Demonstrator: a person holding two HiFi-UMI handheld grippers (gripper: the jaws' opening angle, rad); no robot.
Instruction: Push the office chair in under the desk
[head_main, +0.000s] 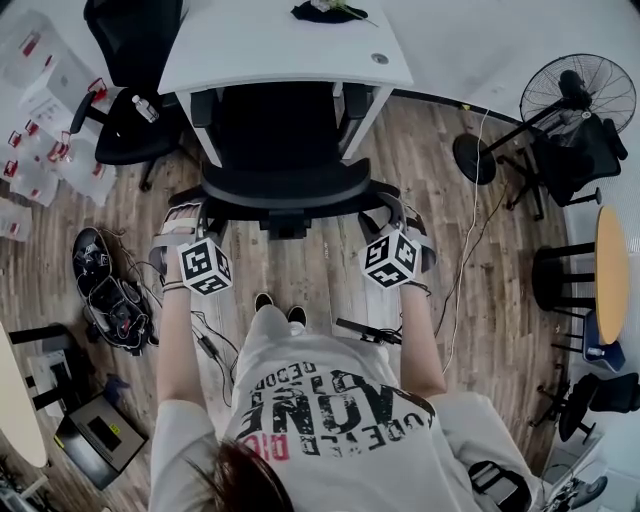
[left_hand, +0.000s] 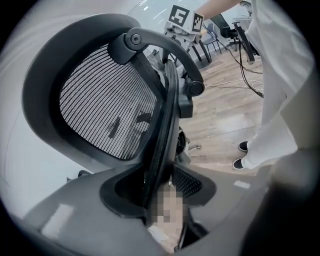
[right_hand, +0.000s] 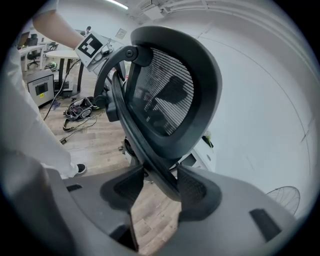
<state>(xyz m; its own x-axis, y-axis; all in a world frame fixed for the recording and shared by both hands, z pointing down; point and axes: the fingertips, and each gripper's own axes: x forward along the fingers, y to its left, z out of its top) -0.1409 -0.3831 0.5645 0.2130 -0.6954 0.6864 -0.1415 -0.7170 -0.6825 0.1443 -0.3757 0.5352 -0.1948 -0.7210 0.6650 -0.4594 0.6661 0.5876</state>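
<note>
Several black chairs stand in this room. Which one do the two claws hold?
The office chair at the white desk: left claw and right claw each clamp an edge of its mesh backrest. The chair with a bottle on its seat stands apart.

The floor (head_main: 320, 270) is wood-look plank. The white desk (head_main: 270, 45) stands on it at the top of the head view. On the desk lie a dark bundle (head_main: 330, 12) at the far edge and a round grommet (head_main: 378, 58) near the right corner. The office chair (head_main: 285, 135) stands on the floor, its seat partly beneath the desk. A second black chair (head_main: 125, 135) stands left of the desk. A tangle of cables and dark gear (head_main: 110, 295) lies on the floor at left, with a grey box unit (head_main: 100, 435) nearer the person. A pedestal fan (head_main: 575, 95) stands at right.
</note>
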